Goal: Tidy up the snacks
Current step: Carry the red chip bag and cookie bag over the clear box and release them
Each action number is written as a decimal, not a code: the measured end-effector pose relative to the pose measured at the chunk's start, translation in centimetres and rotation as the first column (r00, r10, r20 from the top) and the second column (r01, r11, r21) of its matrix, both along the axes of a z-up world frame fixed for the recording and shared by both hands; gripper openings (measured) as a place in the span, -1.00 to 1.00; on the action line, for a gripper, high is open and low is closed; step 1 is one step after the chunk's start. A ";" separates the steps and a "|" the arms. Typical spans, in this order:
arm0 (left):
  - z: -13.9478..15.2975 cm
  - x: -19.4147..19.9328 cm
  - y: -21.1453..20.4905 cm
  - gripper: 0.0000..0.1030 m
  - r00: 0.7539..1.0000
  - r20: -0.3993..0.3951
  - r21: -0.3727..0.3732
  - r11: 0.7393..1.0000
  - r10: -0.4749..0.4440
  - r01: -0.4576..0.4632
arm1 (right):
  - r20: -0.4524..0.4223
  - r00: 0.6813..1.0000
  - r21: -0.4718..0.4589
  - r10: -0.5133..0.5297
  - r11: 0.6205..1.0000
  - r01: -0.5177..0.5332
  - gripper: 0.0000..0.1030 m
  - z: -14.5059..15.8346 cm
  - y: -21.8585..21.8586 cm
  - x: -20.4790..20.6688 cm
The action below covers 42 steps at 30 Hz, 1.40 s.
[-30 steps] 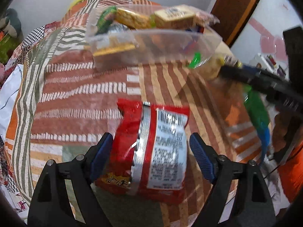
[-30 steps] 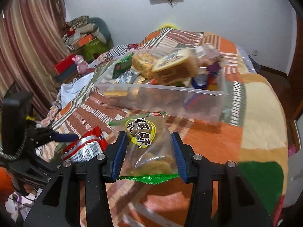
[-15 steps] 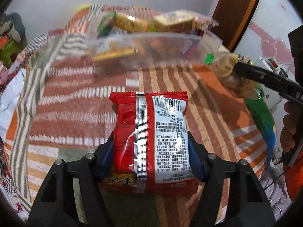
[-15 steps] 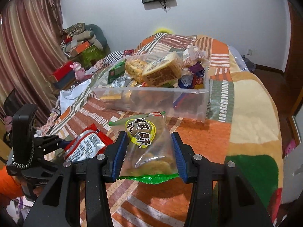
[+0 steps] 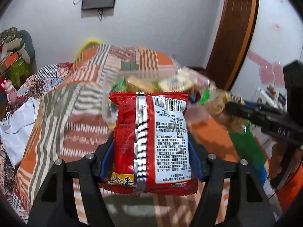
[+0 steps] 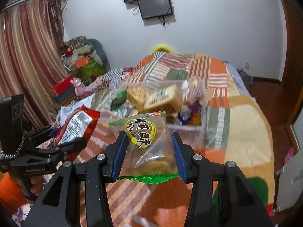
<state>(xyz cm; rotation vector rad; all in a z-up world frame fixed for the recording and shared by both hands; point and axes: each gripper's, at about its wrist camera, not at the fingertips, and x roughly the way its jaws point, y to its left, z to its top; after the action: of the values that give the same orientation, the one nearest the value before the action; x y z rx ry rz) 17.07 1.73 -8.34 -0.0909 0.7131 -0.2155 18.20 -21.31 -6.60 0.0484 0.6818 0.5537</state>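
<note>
Left tool [image 5: 150, 157] clamps red packet [image 5: 151, 141], barcode visible; "SenRobot.AI" on body.

a patchwork bedspread [image 6: 217, 71] in orange and striped squares, a dark wall-mounted screen [image 6: 155, 5] (cables dangling below), striped pink curtains [image 6: 24, 60], and a brown wooden door frame [image 5: 234, 30].
</note>
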 end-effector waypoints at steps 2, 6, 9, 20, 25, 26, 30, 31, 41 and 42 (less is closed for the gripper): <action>0.7 0.9 0.2 0.31 1.000 0.019 -0.017 1.000 0.014 -0.014 | 0.013 1.000 0.010 -0.009 1.000 0.008 -0.15 0.6 0.2 0.5; 2.0 2.9 1.0 0.31 0.998 0.045 -0.051 0.998 0.044 -0.042 | 0.036 0.999 0.024 -0.028 0.999 0.027 -0.15 1.6 0.6 1.9; 2.7 4.7 1.4 0.31 0.997 0.056 -0.063 0.996 0.059 -0.056 | 0.044 0.998 0.030 -0.037 0.999 0.036 -0.15 2.0 1.1 3.2; 1.0 11.3 2.1 0.31 0.995 -0.006 -0.104 0.989 0.104 -0.104 | 0.048 0.997 0.017 -0.066 0.998 0.065 -0.15 2.1 3.4 7.9; -0.9 13.7 2.2 0.31 0.993 -0.050 -0.104 0.988 0.109 -0.114 | 0.021 0.998 -0.022 -0.065 0.998 0.066 -0.15 0.7 4.9 9.9; -1.2 14.0 2.2 0.31 0.992 -0.054 -0.099 0.988 0.111 -0.116 | 0.014 0.998 -0.030 -0.063 0.998 0.064 -0.15 0.4 5.1 10.1; -2.3 14.8 2.4 0.31 0.990 -0.073 -0.085 0.988 0.119 -0.125 | 0.003 0.999 -0.067 -0.044 0.997 0.044 -0.14 -0.7 6.1 10.7; -2.5 14.9 2.5 0.31 0.989 -0.075 -0.084 0.988 0.124 -0.130 | 0.008 0.999 -0.074 -0.037 0.997 0.038 -0.11 -0.7 6.2 10.6; -3.0 14.7 3.2 0.55 0.986 -0.108 -0.127 0.981 0.131 -0.144 | 0.036 0.999 -0.087 -0.030 0.996 0.033 0.17 0.4 6.2 9.7; -2.8 14.4 3.2 0.57 0.987 -0.100 -0.128 0.982 0.129 -0.141 | 0.032 0.999 -0.081 -0.028 0.996 0.031 0.17 0.5 6.1 9.7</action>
<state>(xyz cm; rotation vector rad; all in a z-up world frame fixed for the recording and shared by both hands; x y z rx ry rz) 31.51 4.89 -11.19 -0.2786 0.7799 -0.1294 27.93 -15.24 -6.14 -0.0262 0.6725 0.4967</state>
